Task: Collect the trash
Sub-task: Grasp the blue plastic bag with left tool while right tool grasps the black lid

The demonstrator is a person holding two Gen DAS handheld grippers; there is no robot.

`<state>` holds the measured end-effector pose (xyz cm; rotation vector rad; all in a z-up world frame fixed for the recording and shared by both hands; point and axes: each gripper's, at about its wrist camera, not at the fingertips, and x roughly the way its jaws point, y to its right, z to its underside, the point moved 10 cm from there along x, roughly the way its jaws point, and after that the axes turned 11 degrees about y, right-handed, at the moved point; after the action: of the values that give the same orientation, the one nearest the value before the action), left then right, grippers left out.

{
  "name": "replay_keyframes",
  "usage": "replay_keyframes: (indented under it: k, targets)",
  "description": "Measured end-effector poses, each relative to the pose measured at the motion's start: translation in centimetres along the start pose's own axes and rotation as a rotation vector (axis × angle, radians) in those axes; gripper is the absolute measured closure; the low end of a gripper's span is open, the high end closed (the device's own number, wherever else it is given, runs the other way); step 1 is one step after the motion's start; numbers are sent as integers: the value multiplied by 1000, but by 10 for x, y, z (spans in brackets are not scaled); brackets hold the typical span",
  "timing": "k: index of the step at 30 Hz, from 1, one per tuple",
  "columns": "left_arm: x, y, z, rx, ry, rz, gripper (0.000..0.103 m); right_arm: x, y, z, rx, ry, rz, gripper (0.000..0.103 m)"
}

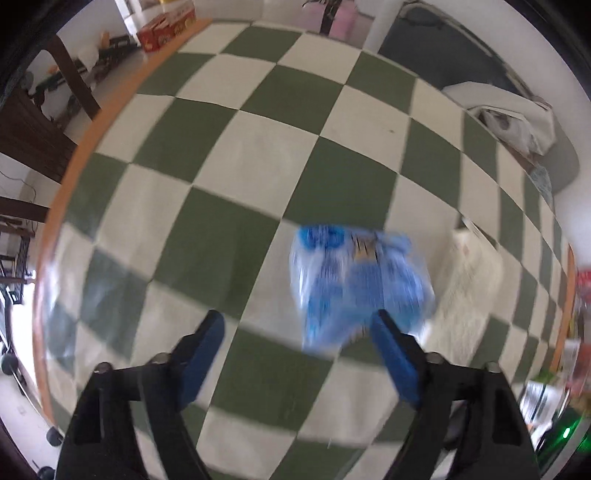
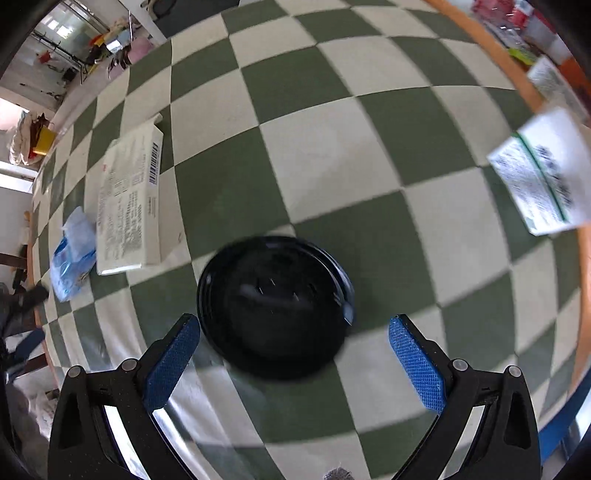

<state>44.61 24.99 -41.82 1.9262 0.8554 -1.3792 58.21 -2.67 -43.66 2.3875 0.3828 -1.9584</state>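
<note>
A crumpled blue plastic wrapper (image 1: pixel 354 284) lies on the green-and-white checkered tablecloth (image 1: pixel 258 155), just ahead of my open left gripper (image 1: pixel 297 325) and touching or overlapping its right finger (image 1: pixel 391 350). The view is blurred. A white flat box (image 1: pixel 469 280) lies right of the wrapper. In the right wrist view my right gripper (image 2: pixel 293 328) is open, with a black round lid or dish (image 2: pixel 273 306) between and just ahead of its fingers. The white box (image 2: pixel 129 199) and the wrapper (image 2: pixel 72 254) lie at the left.
A second white box with a green stripe (image 2: pixel 543 177) sits at the table's right edge. An orange table rim (image 2: pixel 502 55) bounds the cloth. A red carton (image 1: pixel 166 27) stands at the far corner. A white bag (image 1: pixel 509 118) lies far right.
</note>
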Motion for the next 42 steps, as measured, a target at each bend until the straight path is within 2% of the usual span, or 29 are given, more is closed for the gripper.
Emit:
replay_keyframes:
  k: [1,2,3,7,10,12,14,15,17,18,19,22,28,30,34,39,42]
  targets:
    - [8,1,-3,2,-11,-1,48,6,-2,-1,-5,-9,3,0]
    - [15,2,-5,9,-22,-2,77,13,-6,-1,-13,-19,5,0]
    - [18,2,-5,10,-27,-1,83,16,-8,-2,-20,-22,15,0]
    - [10,-1,-4,62,15,-42,95,23,-16,-6,-50,-5,68,0]
    - [-6,-4,0,100,57,-79,98,26,-18,-5,-72,14,101,2]
    - [-20,-7,6,117,83,-97,99,23,-19,-5,-92,40,109,13]
    - [-35,-12,14,138,108,-117,99,16,-22,-6,-105,68,96,44]
    - [-39,-13,17,144,114,-120,99,14,-23,-6,-102,68,89,52]
    - [-50,-17,24,166,134,-134,99,12,-23,-5,-93,63,68,76]
    - [-57,-18,28,177,141,-137,99,11,-22,-4,-88,62,62,84]
    - [-64,-20,33,187,150,-141,99,9,-22,-3,-81,66,51,96]
    - [-79,-23,45,205,168,-145,99,0,-21,0,-73,85,22,102]
    - [-107,-35,68,226,207,-127,99,-30,-29,14,-61,124,-58,102]
    - [-111,-41,69,234,226,-120,99,-43,-28,23,-61,147,-74,102]
    - [-139,-59,96,248,260,-88,99,-76,-32,48,-54,189,-97,102]
    - [-171,-81,135,289,298,-35,99,-128,-24,105,-44,242,-126,102]
    - [-192,-98,169,326,303,3,99,-166,-20,159,-39,282,-133,102]
